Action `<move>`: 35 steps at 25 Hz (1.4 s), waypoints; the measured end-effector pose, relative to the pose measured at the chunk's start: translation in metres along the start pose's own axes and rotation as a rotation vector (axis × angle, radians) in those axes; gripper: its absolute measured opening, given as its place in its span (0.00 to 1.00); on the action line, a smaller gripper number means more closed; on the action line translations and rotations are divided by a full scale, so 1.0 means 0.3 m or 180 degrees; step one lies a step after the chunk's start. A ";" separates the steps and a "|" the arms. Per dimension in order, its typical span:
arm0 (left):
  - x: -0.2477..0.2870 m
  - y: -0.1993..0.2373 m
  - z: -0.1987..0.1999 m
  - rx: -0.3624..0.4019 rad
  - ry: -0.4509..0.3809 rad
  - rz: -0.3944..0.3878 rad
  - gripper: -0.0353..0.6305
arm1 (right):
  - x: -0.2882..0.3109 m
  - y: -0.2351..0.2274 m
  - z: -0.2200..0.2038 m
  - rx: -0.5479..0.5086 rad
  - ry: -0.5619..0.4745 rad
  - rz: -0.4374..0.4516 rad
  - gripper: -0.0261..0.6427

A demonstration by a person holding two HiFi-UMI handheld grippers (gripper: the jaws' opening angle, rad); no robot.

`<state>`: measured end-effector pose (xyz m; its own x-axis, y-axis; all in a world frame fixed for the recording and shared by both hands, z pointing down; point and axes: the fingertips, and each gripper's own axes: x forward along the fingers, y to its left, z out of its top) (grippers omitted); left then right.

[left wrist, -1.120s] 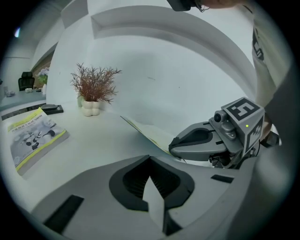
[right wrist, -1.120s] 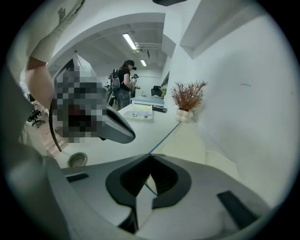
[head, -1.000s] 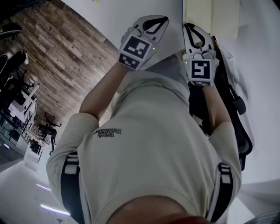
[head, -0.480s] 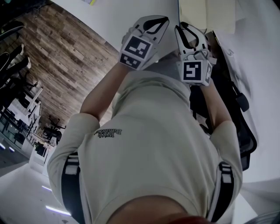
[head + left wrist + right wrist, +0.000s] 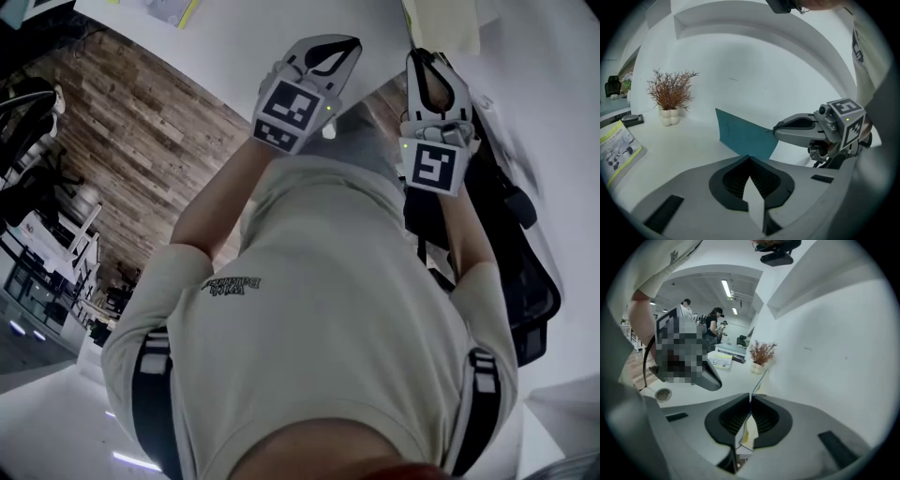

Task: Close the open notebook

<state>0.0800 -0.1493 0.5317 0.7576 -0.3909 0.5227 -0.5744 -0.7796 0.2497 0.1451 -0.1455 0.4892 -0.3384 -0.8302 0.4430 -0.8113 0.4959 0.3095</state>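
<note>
The notebook lies on the white table, with cream pages showing in the head view. Its teal cover stands raised at a slant. In the left gripper view my right gripper pinches the cover's near corner. In the right gripper view the right gripper has its jaws closing, and the thin cover runs edge-on between them. My left gripper is shut on nothing and hovers short of the cover. In the head view the left gripper is beside the right gripper.
A dried plant in a white pot stands against the wall at the back left. A brochure and a dark device lie further left. A black bag hangs by the person's right side. People stand far off.
My right gripper swung left, then back right and upward. The cream page area in the head view has become narrower. The left gripper has barely shifted.
</note>
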 end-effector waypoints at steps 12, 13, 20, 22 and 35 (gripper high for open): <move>0.277 -0.163 0.008 0.0095 0.0104 -0.0490 0.07 | -0.063 -0.352 -0.529 0.1398 0.1098 -0.0793 0.15; 0.289 -0.159 -0.011 0.0073 0.0143 -0.0488 0.07 | -0.062 -0.339 -0.576 0.1574 0.1192 -0.0768 0.15; 0.273 -0.121 -0.052 -0.0050 0.0273 -0.0409 0.07 | -0.075 -0.257 -0.635 0.2068 0.1296 -0.0592 0.06; 0.239 -0.124 -0.032 -0.0033 0.0243 -0.0377 0.07 | -0.087 -0.245 -0.584 0.2098 0.1191 -0.0526 0.05; -0.054 -0.105 0.147 -0.0106 -0.0210 -0.0189 0.07 | -0.161 -0.197 -0.043 0.1847 0.0266 -0.0245 0.05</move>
<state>0.0995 -0.1400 0.4794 0.8089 -0.3767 0.4515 -0.5370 -0.7861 0.3061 0.2155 -0.1314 0.4604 -0.2486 -0.8237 0.5097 -0.9681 0.1950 -0.1571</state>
